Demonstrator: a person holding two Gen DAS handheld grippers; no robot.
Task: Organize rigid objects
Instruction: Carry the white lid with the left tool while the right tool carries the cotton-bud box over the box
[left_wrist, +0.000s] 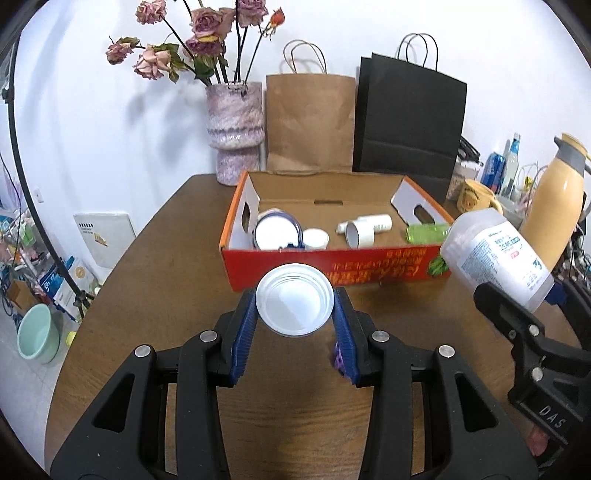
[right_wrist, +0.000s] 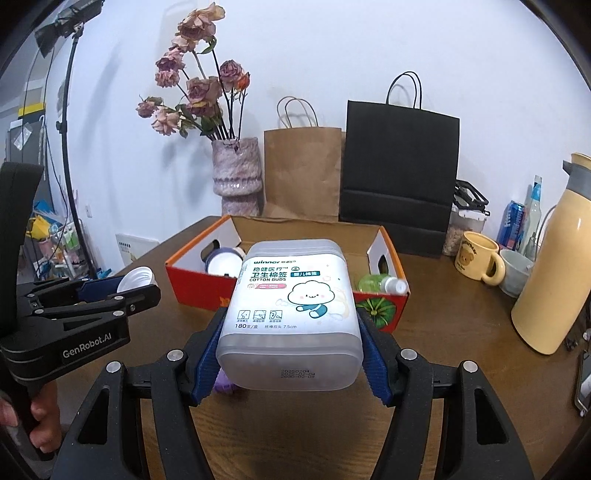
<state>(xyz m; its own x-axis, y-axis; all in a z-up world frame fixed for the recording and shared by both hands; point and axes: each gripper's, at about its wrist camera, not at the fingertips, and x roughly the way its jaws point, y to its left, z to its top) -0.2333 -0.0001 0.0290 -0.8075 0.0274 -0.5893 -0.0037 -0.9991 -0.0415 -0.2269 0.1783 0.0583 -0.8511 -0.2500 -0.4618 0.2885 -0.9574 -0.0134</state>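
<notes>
My left gripper (left_wrist: 295, 314) is shut on a small white round jar (left_wrist: 294, 298), held above the table just in front of the orange cardboard box (left_wrist: 332, 264). It also shows in the right wrist view (right_wrist: 137, 277). My right gripper (right_wrist: 290, 354) is shut on a translucent cotton buds box (right_wrist: 291, 314), held in front of the orange box (right_wrist: 192, 288); it shows at right in the left wrist view (left_wrist: 495, 254). Inside the orange box lie a white bowl (left_wrist: 277, 232), a white tube (left_wrist: 364, 229) and a green bottle (left_wrist: 426, 233).
A pink vase of dried roses (left_wrist: 234, 133), a brown paper bag (left_wrist: 310, 122) and a black paper bag (left_wrist: 408, 122) stand behind the box. A yellow mug (right_wrist: 476, 258), a yellow thermos (right_wrist: 554, 266) and bottles stand at the right. A small purple object (right_wrist: 225, 384) lies under the grippers.
</notes>
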